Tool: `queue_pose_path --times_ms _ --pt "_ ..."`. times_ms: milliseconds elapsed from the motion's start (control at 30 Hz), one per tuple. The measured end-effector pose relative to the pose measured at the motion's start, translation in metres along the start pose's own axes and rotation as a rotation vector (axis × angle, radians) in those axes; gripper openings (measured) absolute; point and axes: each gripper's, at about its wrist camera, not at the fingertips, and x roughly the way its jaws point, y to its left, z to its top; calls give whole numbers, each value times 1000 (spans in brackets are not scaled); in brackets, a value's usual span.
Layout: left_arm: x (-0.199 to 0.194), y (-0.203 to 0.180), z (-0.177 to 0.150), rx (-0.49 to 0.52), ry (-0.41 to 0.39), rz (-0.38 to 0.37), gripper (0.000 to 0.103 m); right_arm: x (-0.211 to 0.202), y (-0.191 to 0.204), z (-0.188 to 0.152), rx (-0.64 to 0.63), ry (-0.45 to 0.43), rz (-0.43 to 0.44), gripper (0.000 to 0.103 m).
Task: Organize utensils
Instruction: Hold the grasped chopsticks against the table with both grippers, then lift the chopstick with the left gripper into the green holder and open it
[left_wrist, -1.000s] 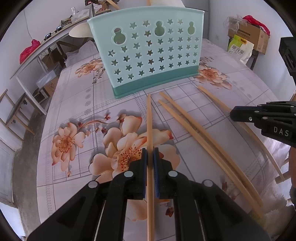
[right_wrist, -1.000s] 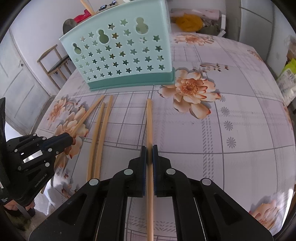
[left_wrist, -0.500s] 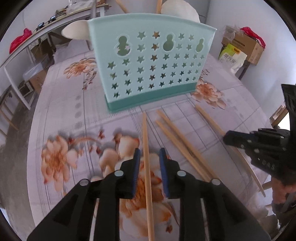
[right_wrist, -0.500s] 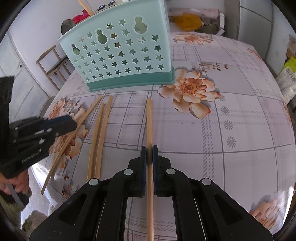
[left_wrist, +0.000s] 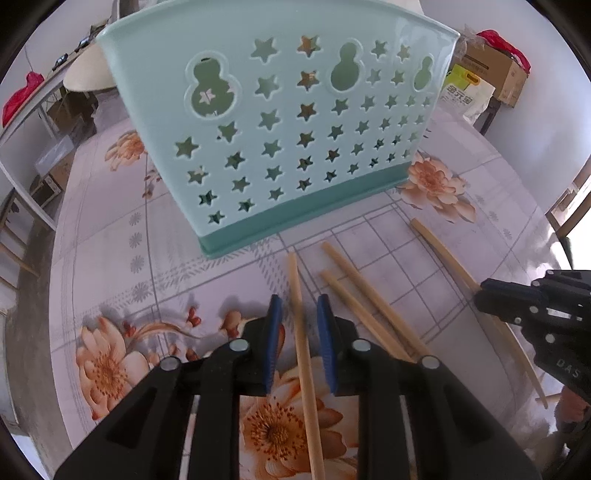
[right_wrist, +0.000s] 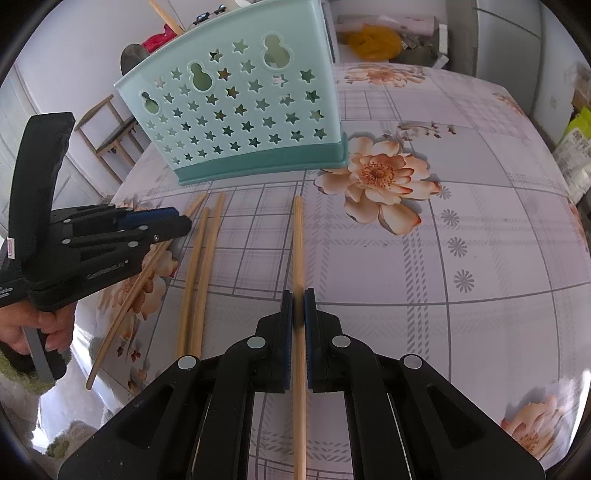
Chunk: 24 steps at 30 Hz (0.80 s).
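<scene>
Since a second ago our left gripper (left_wrist: 298, 321) is opening wide, releasing its chopstick (left_wrist: 304, 354) onto the table (right_wrist: 498, 258). We are keeping the right gripper (right_wrist: 298, 306) clamped on another chopstick (right_wrist: 297, 240), aimed at the far holder (right_wrist: 236, 110).

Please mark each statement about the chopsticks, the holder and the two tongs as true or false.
1. The left tongs are shut on a chopstick. False: they are open, and the chopstick lies loose between the jaws.
2. The right tongs are shut on a chopstick. True.
3. The teal holder lies tipped over on the table. False: it stands upright.
4. Two chopsticks lie side by side between the two tongs. True.
5. The holder has star-shaped holes. True.
</scene>
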Motion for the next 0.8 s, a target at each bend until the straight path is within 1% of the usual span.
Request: queue_pose_path --times_ms 33,100,167,267,333,433,500,567,600,700,800 --pt "0 0 0 -2 -1 2 6 0 0 0 1 -1 1 4" --pt "-1 4 1 -27 -8 -11 6 0 0 0 4 -3 4 4" --pt "-8 6 1 -31 -37 -4 6 0 -1 0 6 -4 5 4" --pt "-27 8 1 -48 -82 -9 6 0 -1 0 5 -5 9 4" --pt "-45 10 0 -65 -126 -13 6 0 -1 0 5 -5 10 4" --pt "-81 15 -2 -101 -212 -46 6 0 0 -1 5 -7 10 4" --pt "-105 21 -2 -134 -271 -88 6 0 0 0 5 -7 10 4" --pt "-134 28 -4 -192 -347 -145 6 0 0 0 7 -9 10 4" --pt "-146 32 -5 -210 -384 -160 6 0 0 0 8 -10 10 4" --pt "-173 37 -3 -230 -466 -193 5 0 0 -1 10 -11 9 4" --pt "-199 40 4 -233 -550 -242 5 0 0 -1 11 -10 12 4"
